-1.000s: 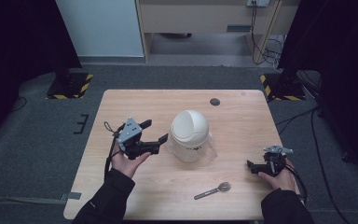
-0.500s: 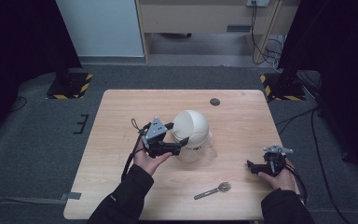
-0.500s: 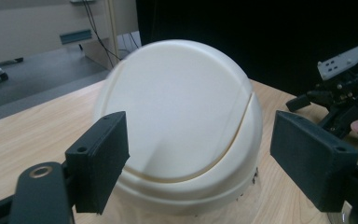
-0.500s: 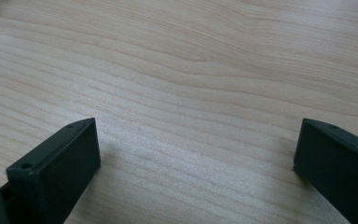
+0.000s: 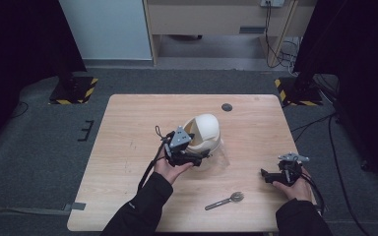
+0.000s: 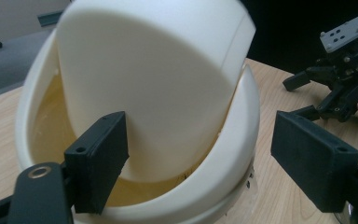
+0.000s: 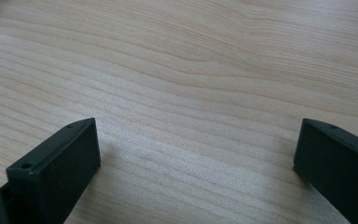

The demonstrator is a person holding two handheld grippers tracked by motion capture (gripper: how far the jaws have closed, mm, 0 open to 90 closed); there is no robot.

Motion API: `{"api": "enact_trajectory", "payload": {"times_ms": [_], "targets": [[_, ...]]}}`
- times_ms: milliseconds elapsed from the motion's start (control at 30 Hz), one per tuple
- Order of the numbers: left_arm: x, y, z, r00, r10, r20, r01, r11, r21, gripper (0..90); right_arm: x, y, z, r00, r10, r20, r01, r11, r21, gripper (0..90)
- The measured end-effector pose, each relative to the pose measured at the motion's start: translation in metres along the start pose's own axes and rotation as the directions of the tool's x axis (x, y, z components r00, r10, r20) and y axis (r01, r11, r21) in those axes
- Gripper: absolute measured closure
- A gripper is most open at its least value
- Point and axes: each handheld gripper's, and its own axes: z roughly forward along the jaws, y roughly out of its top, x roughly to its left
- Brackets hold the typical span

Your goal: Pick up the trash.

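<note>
Mid-table, cream swing-lid bin (image 5: 204,135): left gripper (image 5: 197,156) jaws wide, straddling its rim. Likely light, rigid, slick plastic; lid swings, so grab the rim. Right gripper (image 5: 270,174) wide, idle.

A cream swing-lid bin (image 5: 204,137) stands mid-surface (image 5: 128,128), its tilted lid (image 6: 154,79) between the left gripper (image 5: 199,156)'s spread jaws. Bare wood lies ahead of the right gripper (image 5: 268,174)'s wide-apart jaws. A metal scoop (image 5: 224,200) lies near the front edge; a dark disc (image 5: 227,107) sits near the far edge.
</note>
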Motion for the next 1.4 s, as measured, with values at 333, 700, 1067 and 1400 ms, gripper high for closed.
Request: {"api": "enact_trajectory", "payload": {"times_ms": [333, 700, 1067, 1400], "targets": [[0.000, -0.001, 0.005, 1.0000, 0.002, 0.002, -0.002, 0.9998, 0.019, 18.0, 0.000, 0.000, 0.000, 1.0000, 0.000, 0.000, 0.000, 1.000, 0.000, 0.7], [-0.010, 0.009, -0.028, 0.9995, 0.029, -0.015, -0.030, 0.9973, -0.068, 19.9, 0.000, 0.000, 0.000, 1.0000, 0.000, 0.000, 0.000, 1.000, 0.000, 0.7], [-0.048, -0.014, -0.026, 0.9974, 0.049, 0.053, -0.048, 0.9984, -0.029, 22.7, 0.000, 0.000, 0.000, 1.0000, 0.000, 0.001, 0.000, 1.000, 0.000, 0.8], [-0.094, -0.050, 0.024, 0.9827, 0.114, 0.146, -0.134, 0.9820, 0.134, 25.8, 0.000, 0.000, 0.000, 1.0000, 0.000, 0.001, 0.000, 1.000, 0.000, 0.8]]}}
